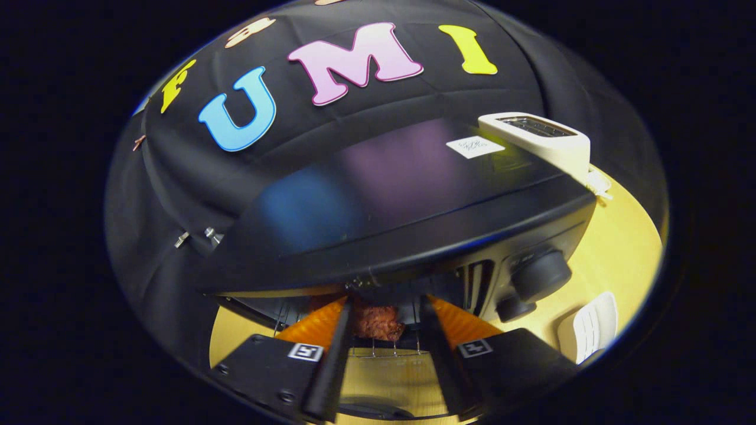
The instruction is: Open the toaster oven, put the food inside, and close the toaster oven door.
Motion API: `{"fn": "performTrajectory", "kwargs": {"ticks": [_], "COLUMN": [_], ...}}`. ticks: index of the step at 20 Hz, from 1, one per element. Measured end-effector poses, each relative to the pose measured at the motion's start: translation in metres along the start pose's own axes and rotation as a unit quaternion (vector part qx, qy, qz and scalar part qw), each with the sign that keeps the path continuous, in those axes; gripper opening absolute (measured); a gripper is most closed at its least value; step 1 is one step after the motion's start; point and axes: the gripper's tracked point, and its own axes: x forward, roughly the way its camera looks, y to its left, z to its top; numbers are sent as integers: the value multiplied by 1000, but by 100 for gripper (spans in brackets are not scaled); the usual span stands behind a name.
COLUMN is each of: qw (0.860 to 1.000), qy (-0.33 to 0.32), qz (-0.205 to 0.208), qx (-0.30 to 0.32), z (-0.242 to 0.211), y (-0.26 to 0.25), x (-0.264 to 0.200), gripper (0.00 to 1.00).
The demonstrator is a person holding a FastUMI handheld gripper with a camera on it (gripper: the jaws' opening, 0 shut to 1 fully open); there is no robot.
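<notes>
Gripper [383, 316] at the open oven [407, 200]; food [377, 321] lies between the spread fingers.

The fingers are held apart, with the reddish-brown food seen in the gap near their tips; whether either finger touches it cannot be told. The food rests on a wire rack [384, 351] at the oven's mouth. Above, the oven's glossy black top is seen, with two knobs [540, 274] on its front panel to the right. A white toaster [540, 139] stands beyond the oven on the yellow table [620, 254].
</notes>
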Motion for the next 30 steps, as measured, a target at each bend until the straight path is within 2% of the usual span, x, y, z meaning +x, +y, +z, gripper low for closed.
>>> {"fn": "performTrajectory", "kwargs": {"ticks": [2,6,11,17,24,30], "qw": [1000,999,994,990,991,986], "qy": [8,7,-1,18,44,101], "qz": [-4,-13,-49,-52,-5,9], "qx": [-13,-50,-100,-132,-125,-133], "z": [-5,-8,-11,-37,-74,-137], "y": [-2,-5,-20,-17,15,32], "x": [-5,-25,-58,-98,-135,-141], "gripper": [92,98,98,98,98,99]}}
